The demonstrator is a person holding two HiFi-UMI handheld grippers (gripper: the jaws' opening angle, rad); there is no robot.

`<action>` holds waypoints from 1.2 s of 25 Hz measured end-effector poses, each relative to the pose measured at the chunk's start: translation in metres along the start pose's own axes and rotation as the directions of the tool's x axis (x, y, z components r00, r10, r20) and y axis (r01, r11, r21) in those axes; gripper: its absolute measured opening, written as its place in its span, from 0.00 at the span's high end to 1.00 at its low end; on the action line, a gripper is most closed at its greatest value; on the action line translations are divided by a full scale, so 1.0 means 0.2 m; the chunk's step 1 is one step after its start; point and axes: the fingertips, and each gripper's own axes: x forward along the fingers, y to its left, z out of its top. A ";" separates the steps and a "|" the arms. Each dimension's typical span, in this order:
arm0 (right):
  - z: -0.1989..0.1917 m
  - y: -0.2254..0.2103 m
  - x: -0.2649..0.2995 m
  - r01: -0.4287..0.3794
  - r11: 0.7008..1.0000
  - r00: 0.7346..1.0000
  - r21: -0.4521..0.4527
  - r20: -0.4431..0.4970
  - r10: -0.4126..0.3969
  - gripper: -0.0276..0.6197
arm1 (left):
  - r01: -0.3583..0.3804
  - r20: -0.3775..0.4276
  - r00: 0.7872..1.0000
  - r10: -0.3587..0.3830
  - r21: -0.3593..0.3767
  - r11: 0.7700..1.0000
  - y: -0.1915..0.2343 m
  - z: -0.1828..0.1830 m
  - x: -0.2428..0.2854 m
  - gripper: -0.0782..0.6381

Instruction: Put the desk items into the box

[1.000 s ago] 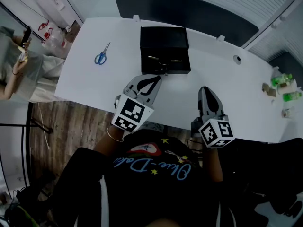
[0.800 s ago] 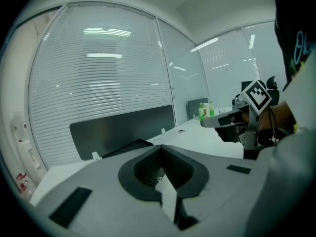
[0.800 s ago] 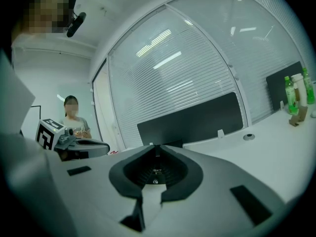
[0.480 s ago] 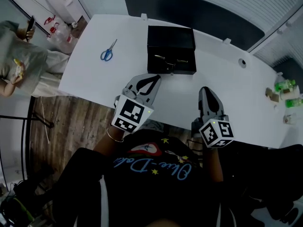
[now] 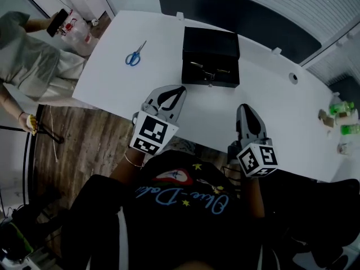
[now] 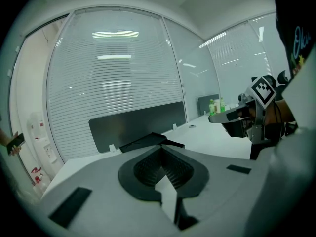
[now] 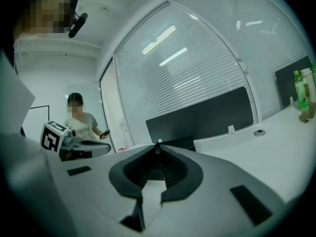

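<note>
A black box (image 5: 211, 41) stands open on the white desk (image 5: 264, 103), with small metallic items (image 5: 209, 68) lying in it. Blue-handled scissors (image 5: 133, 55) lie on the desk to the box's left. My left gripper (image 5: 180, 89) is shut and empty, and hovers just before the box's front left corner. In its own view the left gripper (image 6: 160, 147) has its jaws meeting, with the box (image 6: 148, 141) right behind them. My right gripper (image 5: 246, 107) is also shut and empty, and sits nearer the desk's front edge, to the right of the box. Its own view shows the right gripper (image 7: 158, 145) with its jaws together.
A person holding a phone (image 5: 34, 66) stands off the desk's left end. Green bottles (image 5: 344, 110) and small things sit at the far right end. A cable hole (image 5: 293, 77) lies right of the box. A dark partition panel (image 5: 242, 13) runs along the back.
Both grippers have slid a little to the left relative to the box, the left one more. The person at the left has shifted and turned.
</note>
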 end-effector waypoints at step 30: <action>-0.03 0.24 0.41 -0.084 0.996 0.993 0.025 -0.081 0.086 0.90 | -0.199 -0.126 0.973 0.194 -0.029 0.980 0.61 -0.26 -0.12 0.88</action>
